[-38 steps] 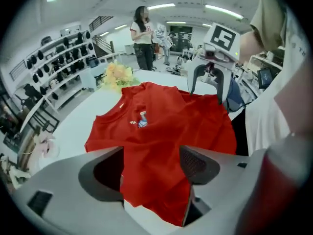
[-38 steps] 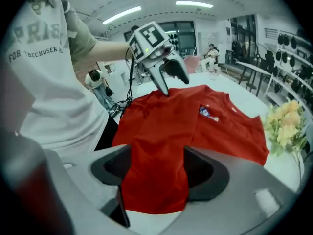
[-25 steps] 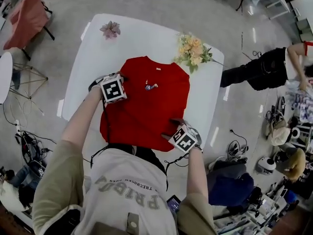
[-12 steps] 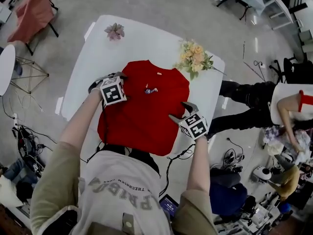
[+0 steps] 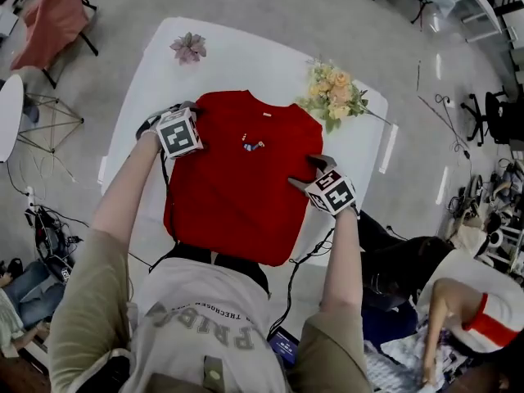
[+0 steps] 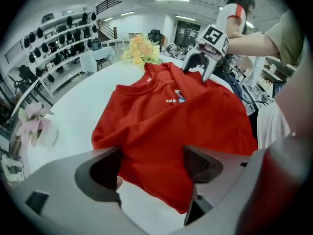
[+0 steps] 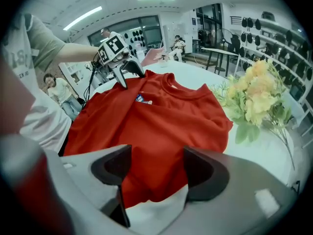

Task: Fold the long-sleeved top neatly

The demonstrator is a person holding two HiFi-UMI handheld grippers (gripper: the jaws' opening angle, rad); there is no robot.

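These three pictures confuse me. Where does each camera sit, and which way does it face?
Head view: on the person's head, looking steeply down at the red top on the table; forearms, left gripper and right gripper show.
Left gripper view: on the left gripper, looking across the top at the right gripper; its own open jaws show.
Right gripper view: on the right gripper, facing the left gripper; its own open jaws show.
Shared: all see the top and bouquet.

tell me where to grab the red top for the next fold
Probably the right side edge of the top, coming in from the right with the right gripper. That edge lies loose on the table and sits between its open fingers.
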